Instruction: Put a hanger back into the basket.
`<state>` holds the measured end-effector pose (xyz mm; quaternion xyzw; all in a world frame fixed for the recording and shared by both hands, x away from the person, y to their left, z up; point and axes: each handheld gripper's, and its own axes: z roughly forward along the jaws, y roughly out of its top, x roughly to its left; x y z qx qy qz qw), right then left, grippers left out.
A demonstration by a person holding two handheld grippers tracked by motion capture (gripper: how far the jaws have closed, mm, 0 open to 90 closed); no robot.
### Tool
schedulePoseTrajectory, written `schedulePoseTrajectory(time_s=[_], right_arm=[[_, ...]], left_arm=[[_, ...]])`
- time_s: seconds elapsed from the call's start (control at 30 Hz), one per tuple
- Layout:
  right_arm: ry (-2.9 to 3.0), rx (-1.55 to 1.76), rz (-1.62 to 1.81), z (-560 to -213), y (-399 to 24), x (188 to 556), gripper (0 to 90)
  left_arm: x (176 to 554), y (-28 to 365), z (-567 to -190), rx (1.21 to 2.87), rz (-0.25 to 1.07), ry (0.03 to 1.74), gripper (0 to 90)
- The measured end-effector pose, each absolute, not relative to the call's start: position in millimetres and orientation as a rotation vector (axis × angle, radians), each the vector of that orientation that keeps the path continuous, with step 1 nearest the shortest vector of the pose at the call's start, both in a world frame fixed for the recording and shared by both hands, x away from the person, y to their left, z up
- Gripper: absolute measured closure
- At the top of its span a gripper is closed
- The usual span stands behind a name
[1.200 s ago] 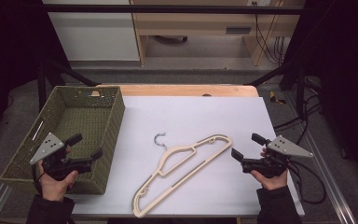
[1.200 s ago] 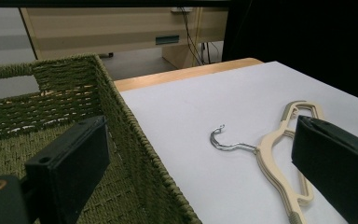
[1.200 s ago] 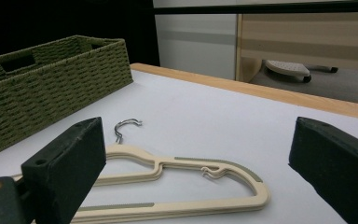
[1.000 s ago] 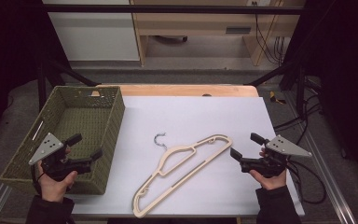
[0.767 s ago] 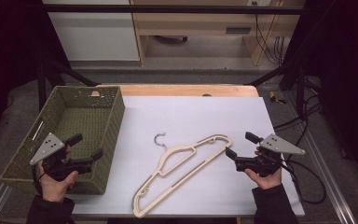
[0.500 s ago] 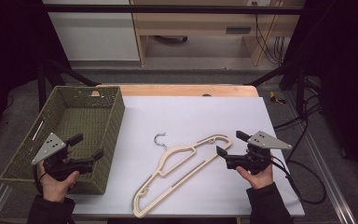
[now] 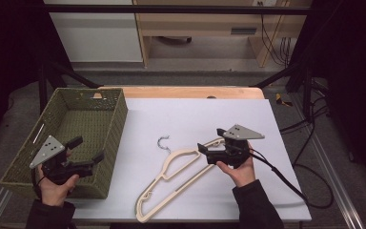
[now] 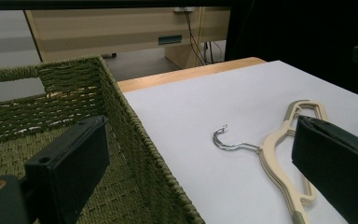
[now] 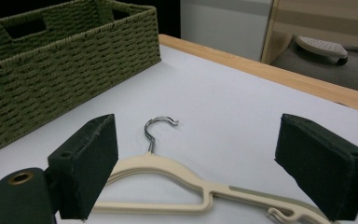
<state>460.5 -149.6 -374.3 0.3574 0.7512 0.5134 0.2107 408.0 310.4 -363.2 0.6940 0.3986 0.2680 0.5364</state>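
Hanger (image 7: 181,179): cream matt plastic, smooth; bright metal hook (image 7: 163,142), just beyond right gripper (image 7: 208,151). Basket (image 7: 107,124) under left gripper (image 7: 86,151): rough green woven fibre. Table (image 7: 195,114): matt white surface, wood far edge.

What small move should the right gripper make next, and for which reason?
Probably lower the right gripper a little further and close it on the hanger. Its jaws stand open, one on each side of the cream hanger's shoulder, and nothing is gripped yet. The hanger lies flat on the white table, beside the green basket.
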Motion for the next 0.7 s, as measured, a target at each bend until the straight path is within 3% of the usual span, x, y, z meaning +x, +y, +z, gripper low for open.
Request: schedulePoseTrajectory(time_s=[0.7], right_arm=[[2.237, 0.986, 1.332, -397.0, -71.0, 505.5, 23.0]], left_arm=[[410.0, 309.8, -365.3, 1.660, 0.638, 0.953, 4.2]])
